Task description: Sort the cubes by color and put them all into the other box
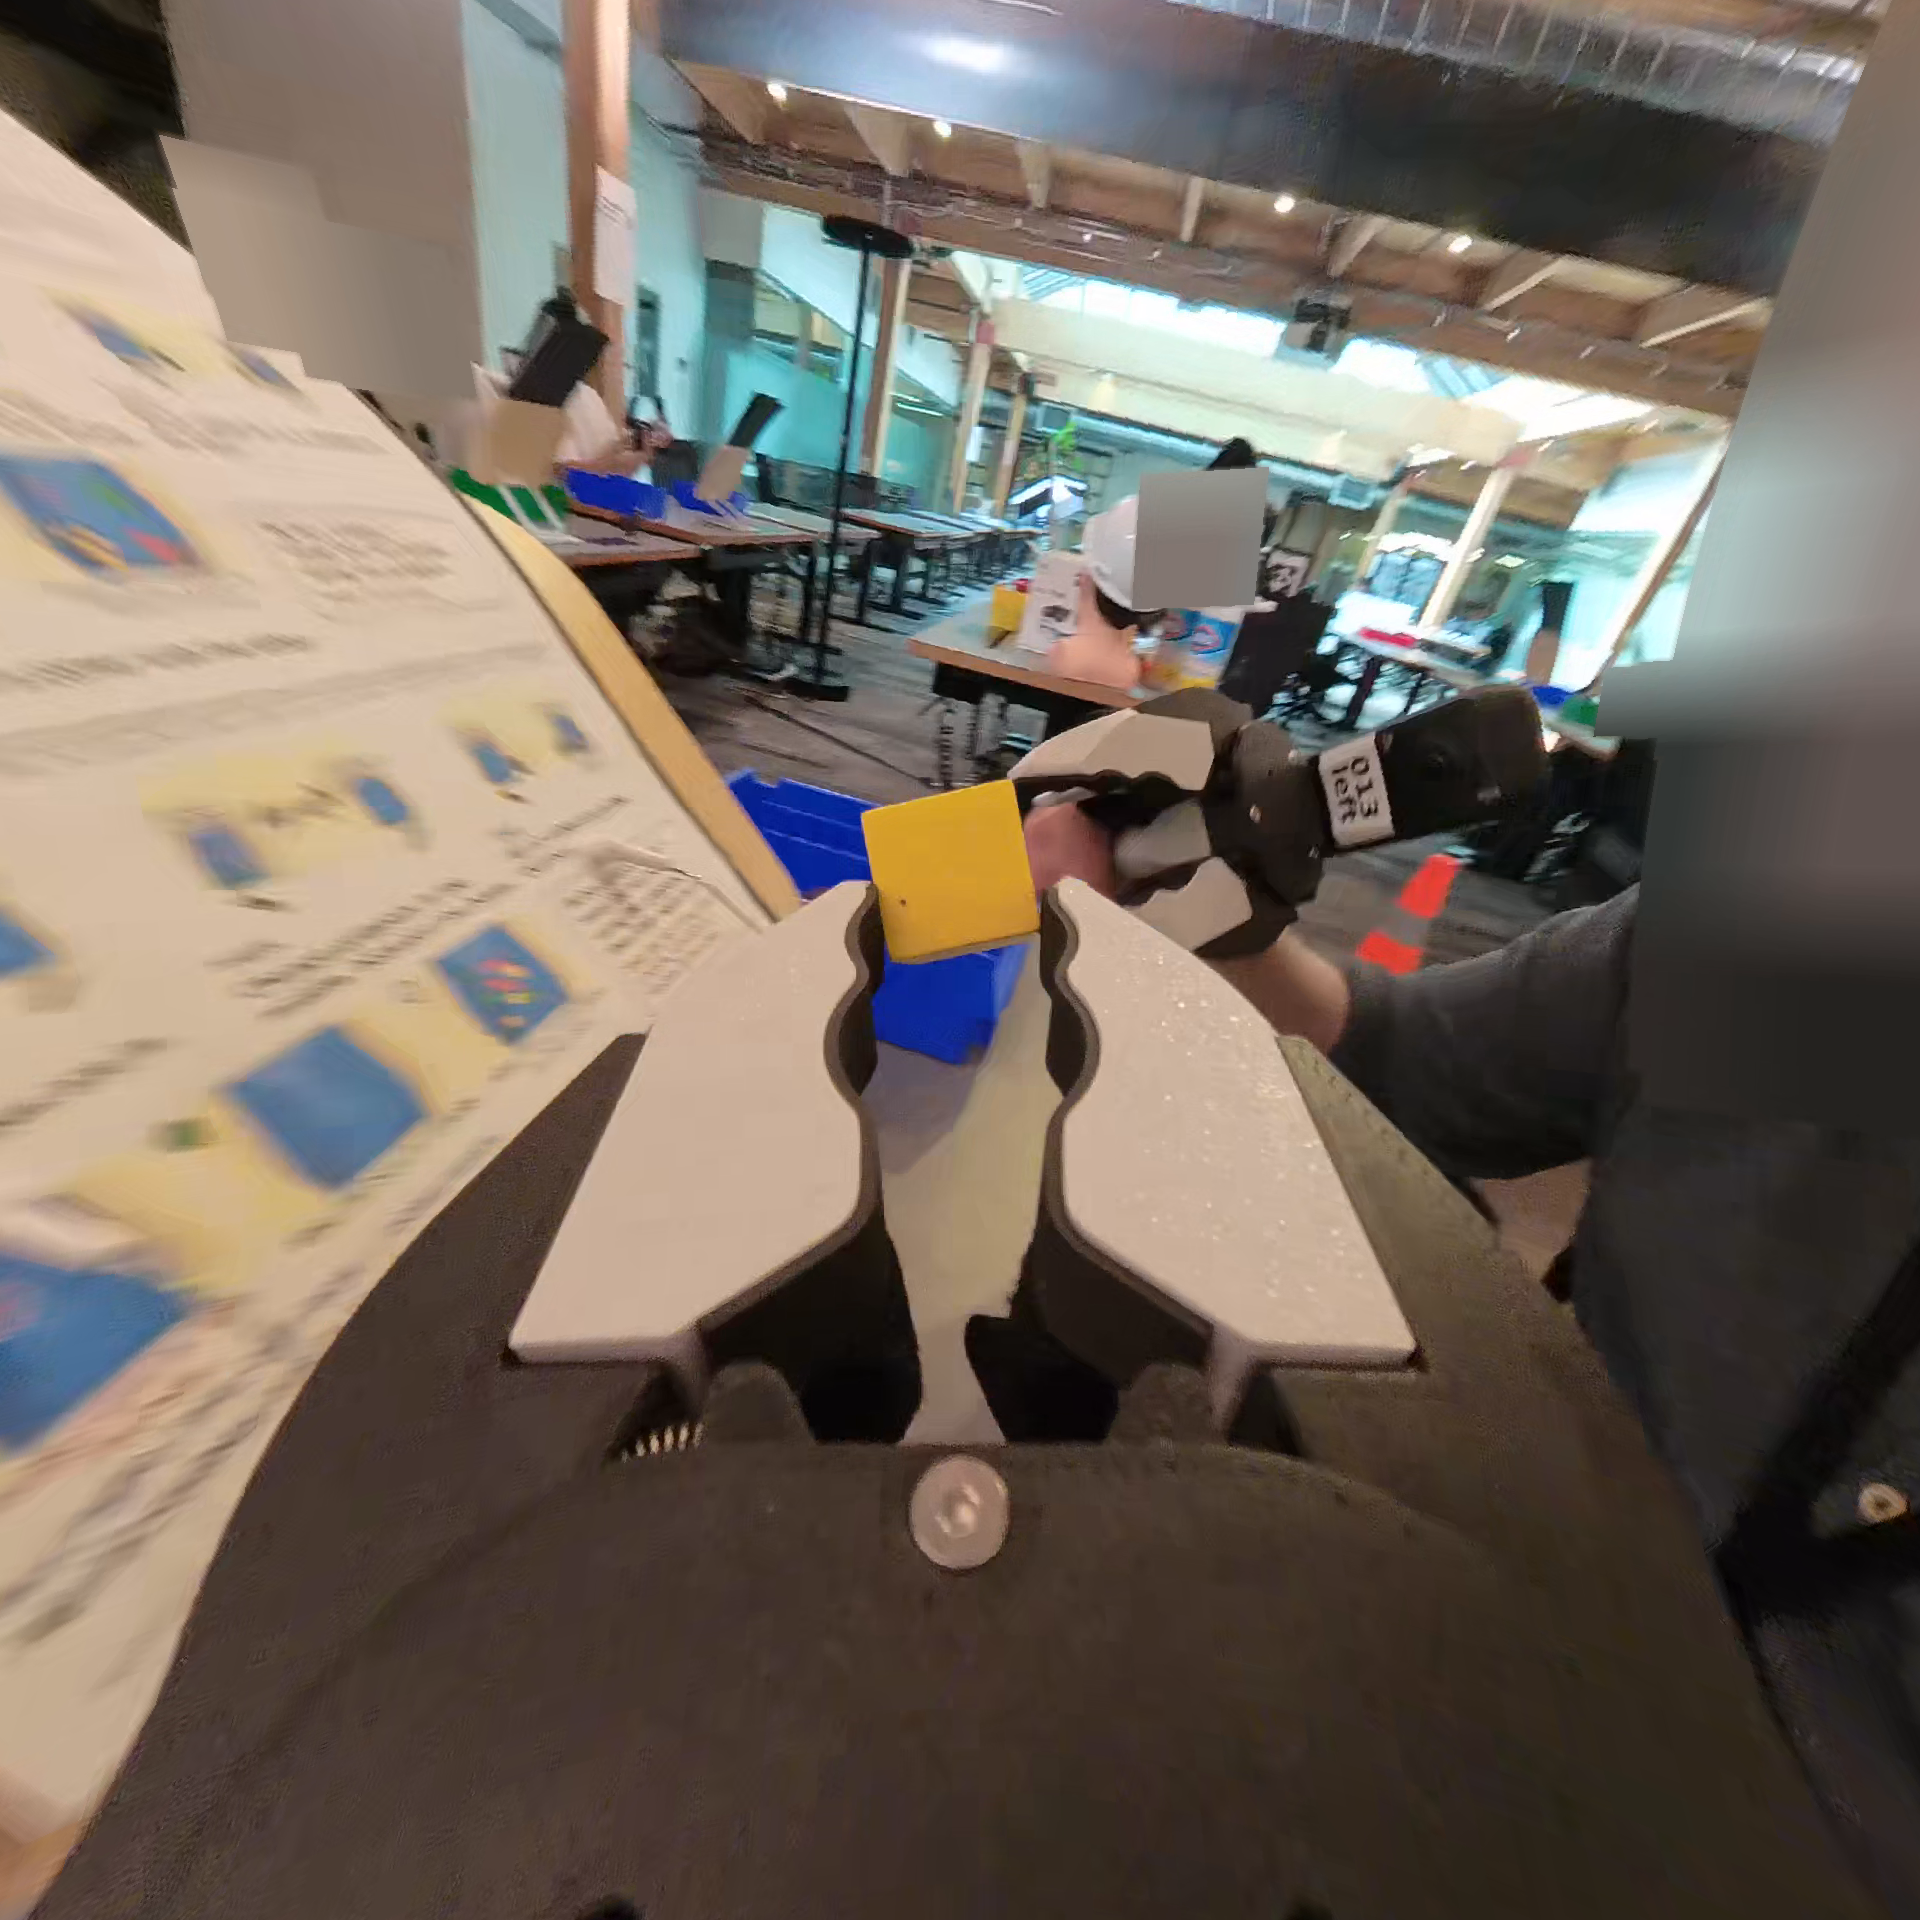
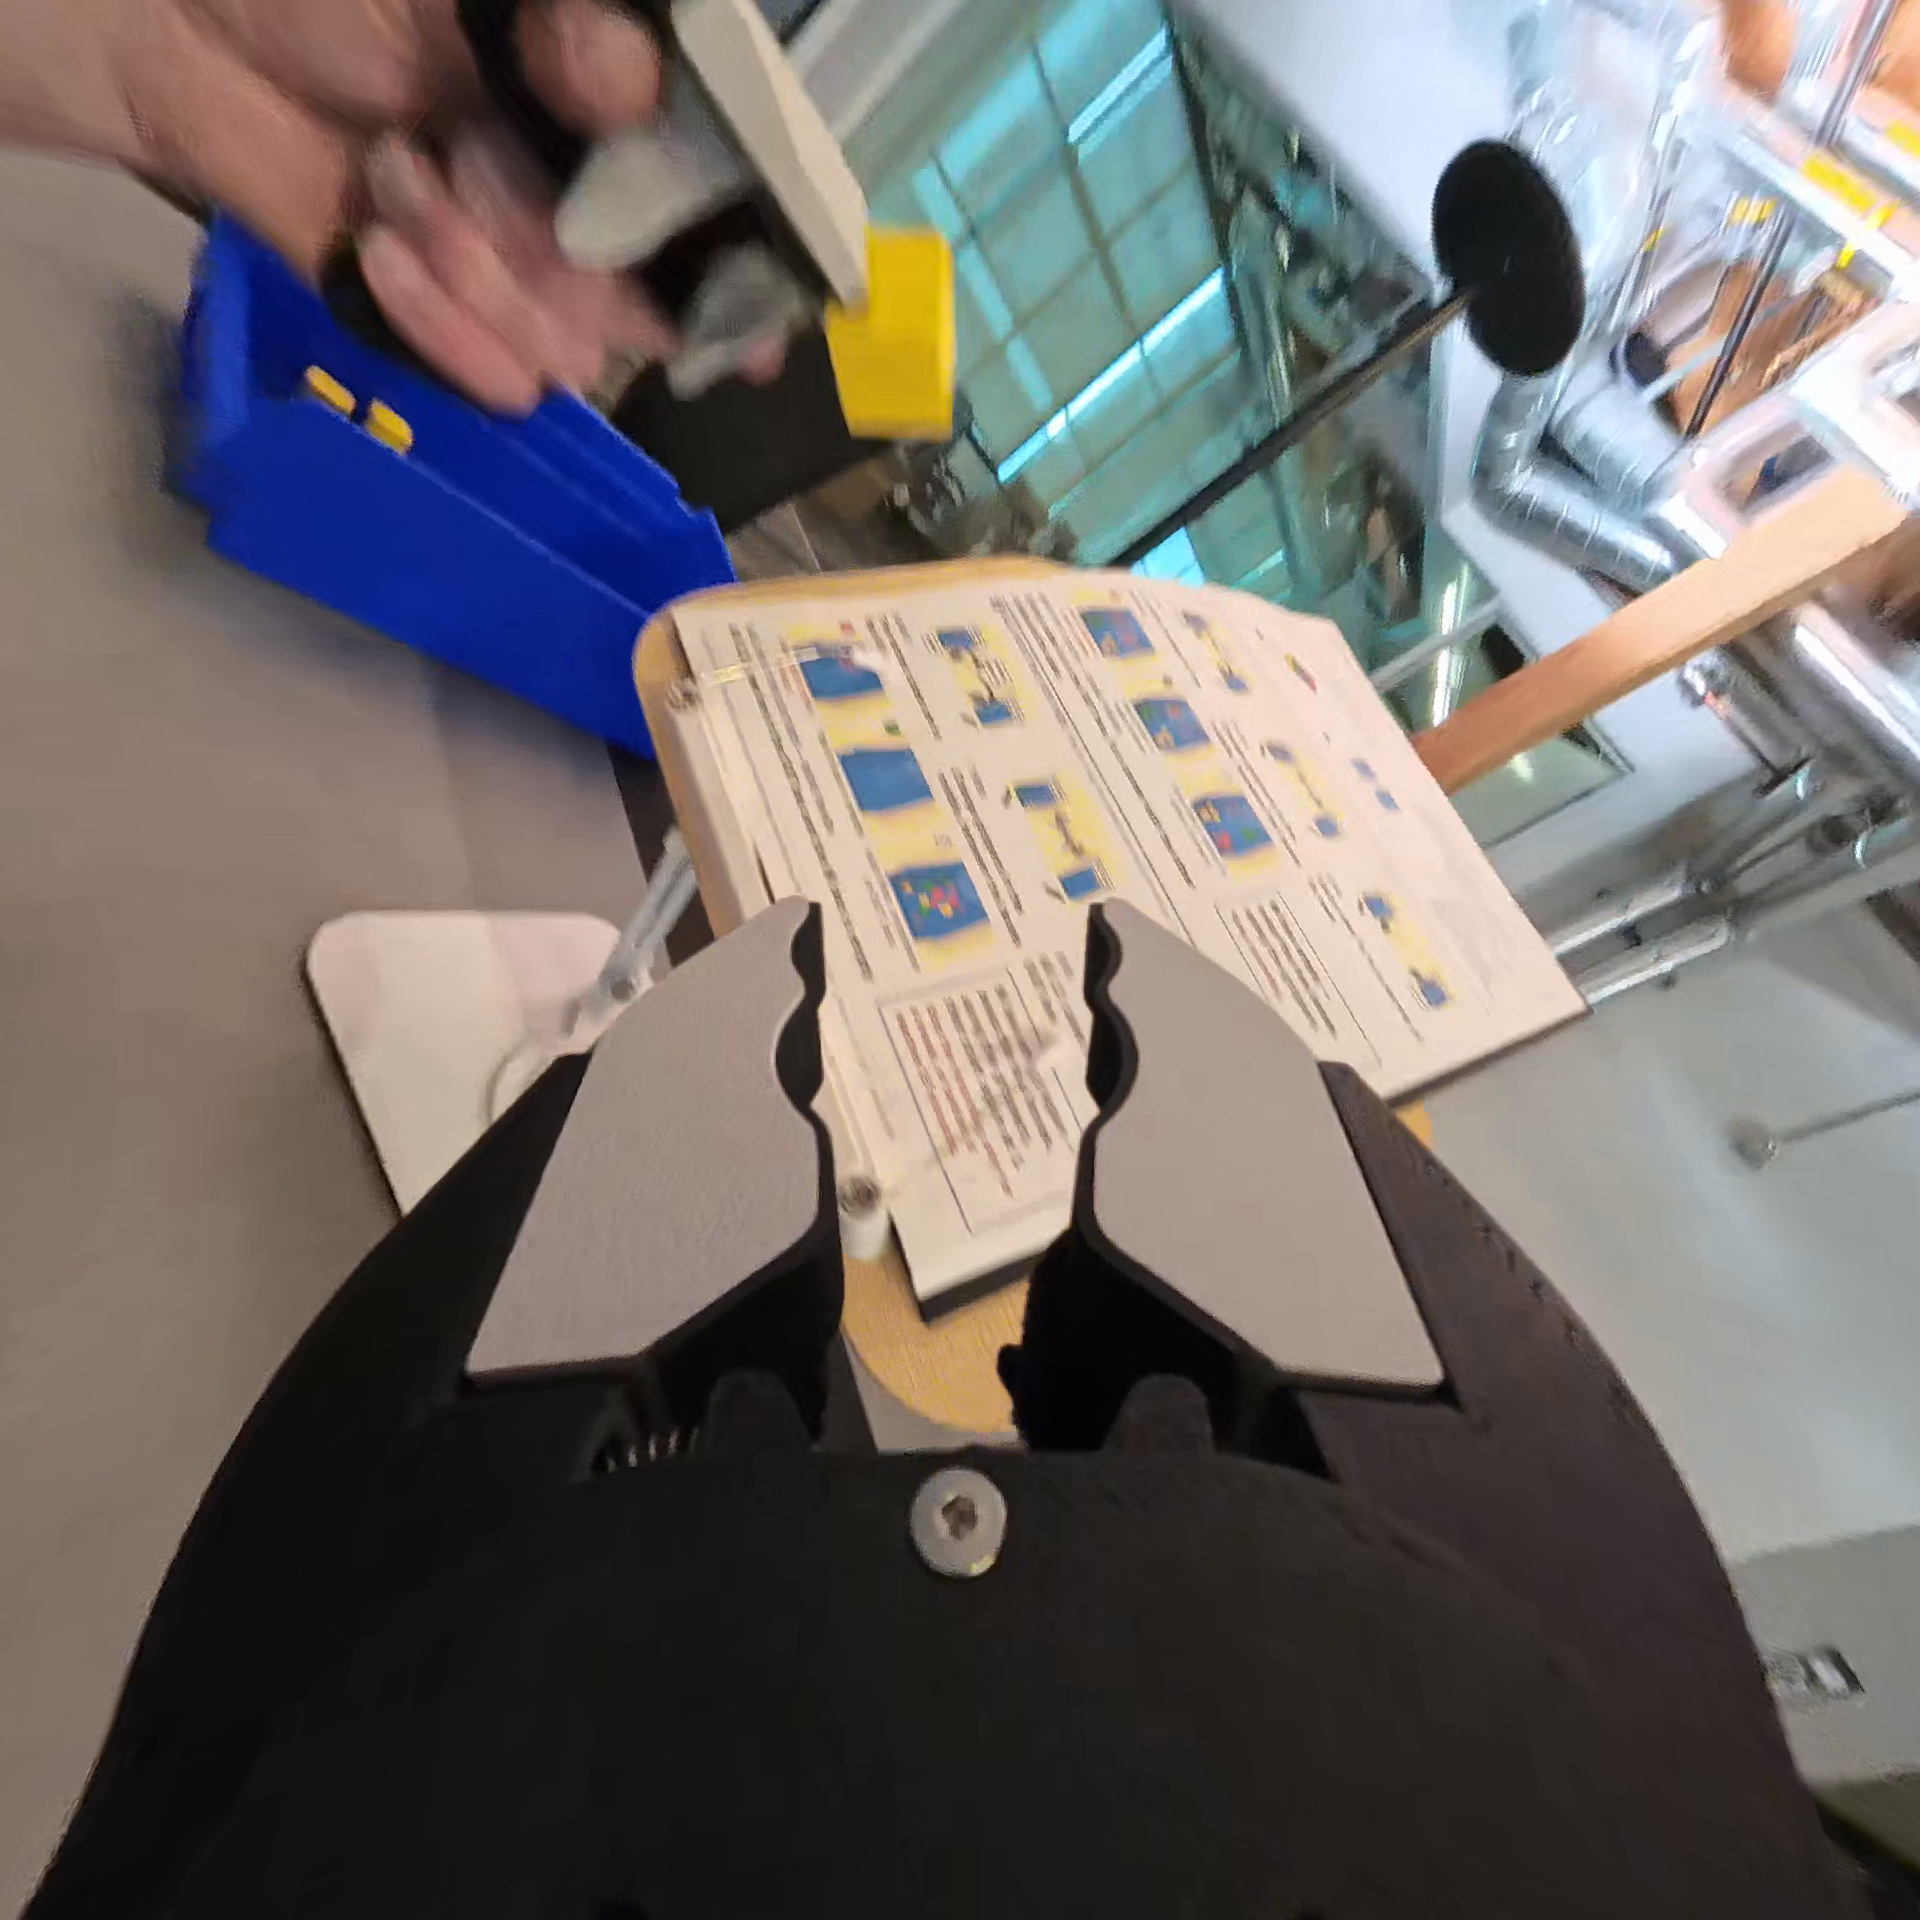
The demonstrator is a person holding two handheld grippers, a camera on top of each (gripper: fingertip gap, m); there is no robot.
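Note:
My left gripper is shut on a yellow cube, pinched at the fingertips and held in the air. The right wrist view shows the same cube at the left gripper's tips, with a hand behind it. My right gripper is open and empty, its pads wide apart over the instruction board. It also shows in the left wrist view, just right of the cube, with its fingers apart. A blue box on the table holds two yellow cubes. The blue box lies below the held cube.
A tilted instruction board on a white stand base sits between the grippers and fills the left of the left wrist view. The grey table lies to the left. A person's sleeve and an orange cone are at the right.

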